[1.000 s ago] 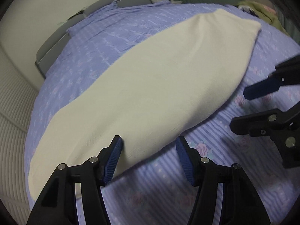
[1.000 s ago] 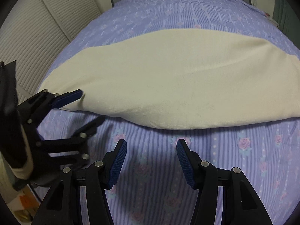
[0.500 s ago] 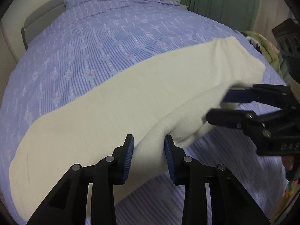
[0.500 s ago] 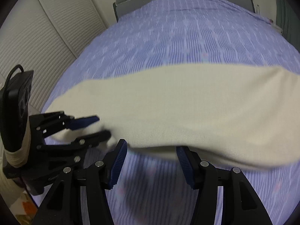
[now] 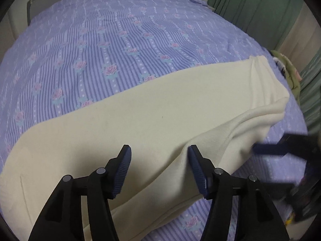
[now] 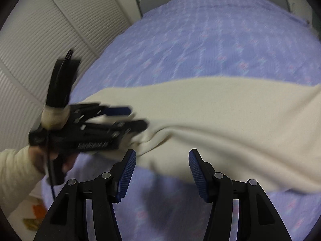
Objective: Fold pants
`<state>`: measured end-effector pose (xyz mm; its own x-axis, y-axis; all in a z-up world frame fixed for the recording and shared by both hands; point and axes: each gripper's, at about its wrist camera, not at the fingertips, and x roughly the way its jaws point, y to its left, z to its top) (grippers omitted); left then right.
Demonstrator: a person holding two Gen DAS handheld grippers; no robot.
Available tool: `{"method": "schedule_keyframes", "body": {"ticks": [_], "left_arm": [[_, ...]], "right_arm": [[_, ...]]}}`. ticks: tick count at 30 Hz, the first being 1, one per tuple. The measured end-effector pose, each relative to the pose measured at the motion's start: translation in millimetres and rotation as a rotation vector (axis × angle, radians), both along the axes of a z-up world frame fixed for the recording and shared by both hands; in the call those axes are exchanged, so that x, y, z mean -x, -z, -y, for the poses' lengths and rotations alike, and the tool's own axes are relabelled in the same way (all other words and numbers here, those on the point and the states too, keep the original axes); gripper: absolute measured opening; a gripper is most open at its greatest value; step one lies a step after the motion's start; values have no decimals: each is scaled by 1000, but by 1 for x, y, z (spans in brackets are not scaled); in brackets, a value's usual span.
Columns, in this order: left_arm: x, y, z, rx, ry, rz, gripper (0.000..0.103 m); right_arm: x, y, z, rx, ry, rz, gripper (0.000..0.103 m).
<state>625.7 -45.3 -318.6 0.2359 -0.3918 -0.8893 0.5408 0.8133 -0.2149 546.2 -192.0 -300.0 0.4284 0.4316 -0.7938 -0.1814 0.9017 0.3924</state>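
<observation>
The cream pants [image 5: 152, 120] lie lengthwise across the near part of the bed [image 5: 112, 46], along its near edge, on the purple striped, rose-patterned bedspread. They read as one long band, so the legs look already laid one on the other; that first fold seems done. The end toward the bed's right side, by the green curtain [image 5: 260, 10], lies flat apart from a few ridges near its tip.

The near long edge of the pants is rumpled and lifted into a soft ridge running toward the right gripper [image 5: 266, 149], which shows blurred at the right of the left wrist view. The left gripper [image 5: 159, 168] has just been opening: its jaws stand apart with the raised fabric between them, and the pads do not look pressed on the cloth. In the right wrist view the right gripper's own jaws stand apart above the near hem, with cloth and bedspread visible between them and nothing pinched.

Judged from this, the task is partway: the pants are still at full length, and the crosswise folds that would bring one end over the other are not yet made. The bunched near edge would probably need smoothing or a fresh grip before those folds
</observation>
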Motion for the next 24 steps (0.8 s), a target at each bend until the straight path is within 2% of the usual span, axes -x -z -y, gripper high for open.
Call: {"method": "schedule_keyframes", "body": {"ticks": [4, 6, 8, 10, 12, 13, 17, 19, 23, 24], "left_arm": [[4, -4, -4, -19, 19, 22, 61], [6, -6, -7, -22, 22, 36, 61], [4, -6, -10, -16, 15, 28, 61], [1, -6, -15, -11, -8, 28, 61], [-2, -6, -22, -72, -51, 70, 58], [-1, -5, -27, -89, -63, 80, 58], [-2, 3, -52, -71, -138, 26, 58], [5, 0, -68, -68, -191, 37, 58], [32, -13, -107, -92, -320, 61, 58], [40, -15, -116, -112, -346, 66, 58]], "right_arm": [[-6, 20, -27, -39, -24, -30, 55], [-9, 25, -35, -48, -13, -38, 52], [-11, 25, -40, -41, 3, -36, 45], [-10, 18, -45, -43, -3, 2, 44], [-14, 17, -51, -10, -26, 12, 44], [-17, 20, -51, -3, -31, -1, 41], [-27, 26, -49, -21, -20, -25, 39], [-30, 30, -51, -24, -2, -49, 39], [-20, 13, -61, 34, -14, -35, 39], [-17, 11, -60, 16, 2, -46, 39]]}}
